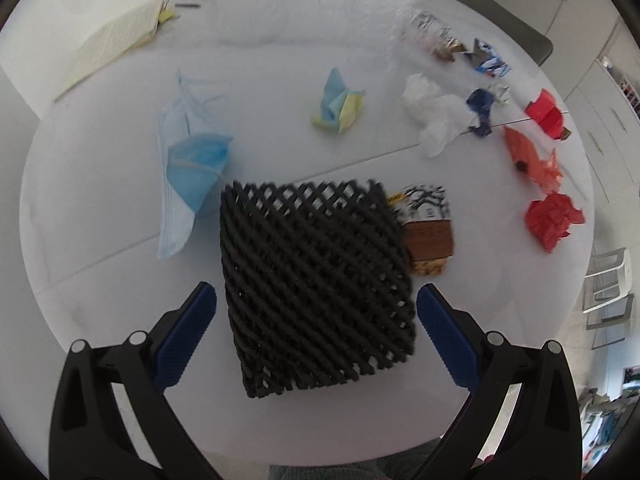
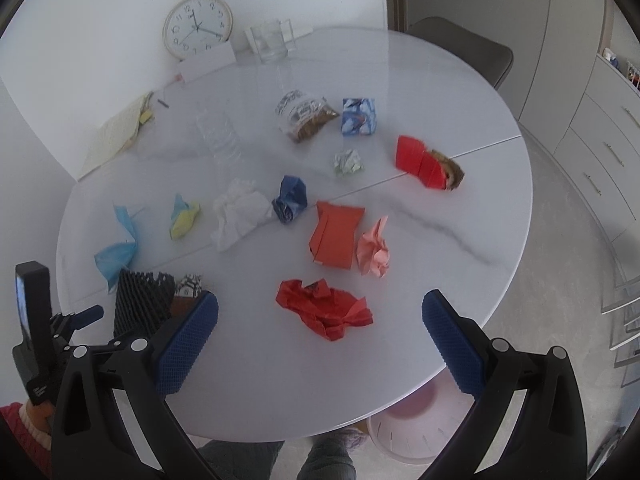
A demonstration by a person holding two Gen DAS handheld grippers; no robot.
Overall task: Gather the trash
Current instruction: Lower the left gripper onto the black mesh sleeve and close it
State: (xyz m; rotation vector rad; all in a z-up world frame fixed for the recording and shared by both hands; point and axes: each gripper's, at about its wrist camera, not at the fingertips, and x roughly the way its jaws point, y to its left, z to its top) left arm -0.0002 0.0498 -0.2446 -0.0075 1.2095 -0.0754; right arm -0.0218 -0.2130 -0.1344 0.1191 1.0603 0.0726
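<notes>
My left gripper [image 1: 316, 336] hangs above the table with its blue-padded fingers [image 1: 186, 340] spread wide, touching nothing. My right gripper [image 2: 320, 344] is just as wide apart, its fingers [image 2: 188, 344] angled down from over the near edge and holding nothing. In the right wrist view the left gripper's black body shows at the far left, with a bit of red sleeve [image 2: 18, 420] below it.
</notes>
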